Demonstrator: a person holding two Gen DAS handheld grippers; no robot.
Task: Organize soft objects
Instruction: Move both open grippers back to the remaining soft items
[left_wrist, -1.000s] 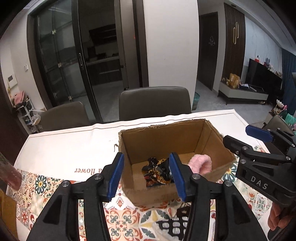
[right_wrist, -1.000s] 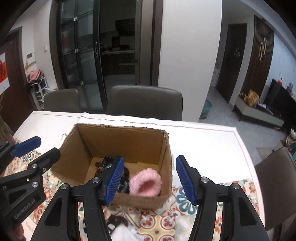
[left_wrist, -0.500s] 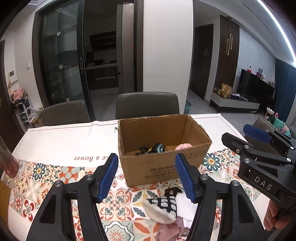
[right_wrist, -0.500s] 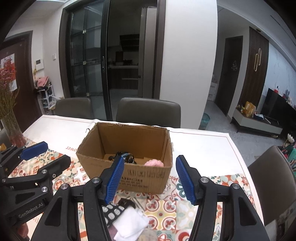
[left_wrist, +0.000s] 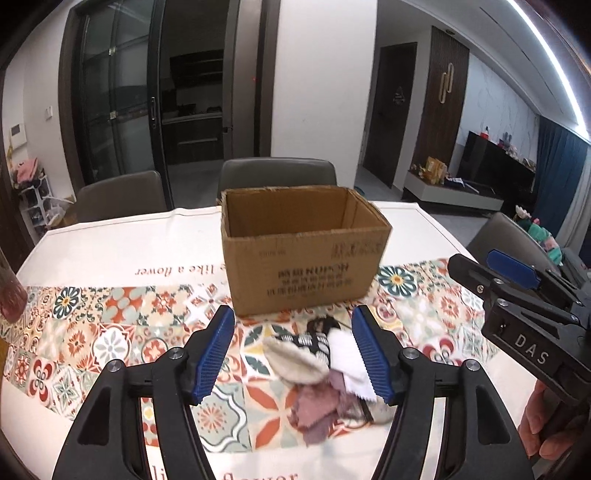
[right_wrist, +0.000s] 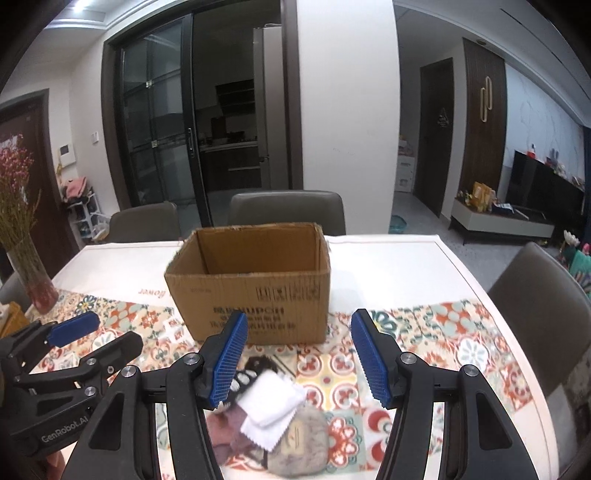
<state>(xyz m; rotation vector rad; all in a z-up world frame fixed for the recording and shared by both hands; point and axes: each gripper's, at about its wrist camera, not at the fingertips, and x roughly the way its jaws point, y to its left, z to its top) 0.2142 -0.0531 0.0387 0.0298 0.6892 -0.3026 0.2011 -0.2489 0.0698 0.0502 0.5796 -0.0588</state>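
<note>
Nearest, my left gripper (left_wrist: 293, 354): jaws apart, nothing pinched, cloth pile (left_wrist: 325, 373) on the table between and beyond them; my right gripper (right_wrist: 299, 354): jaws apart, empty, the pile at its 7 o'clock, white cloth (right_wrist: 271, 406) on top, grey pouch (right_wrist: 299, 443) lowest; at 12 o'clock past the pile, box (left_wrist: 306, 254), upright on the tablecloth (left_wrist: 110, 332); farthest, two chairs (right_wrist: 286, 210).
</note>
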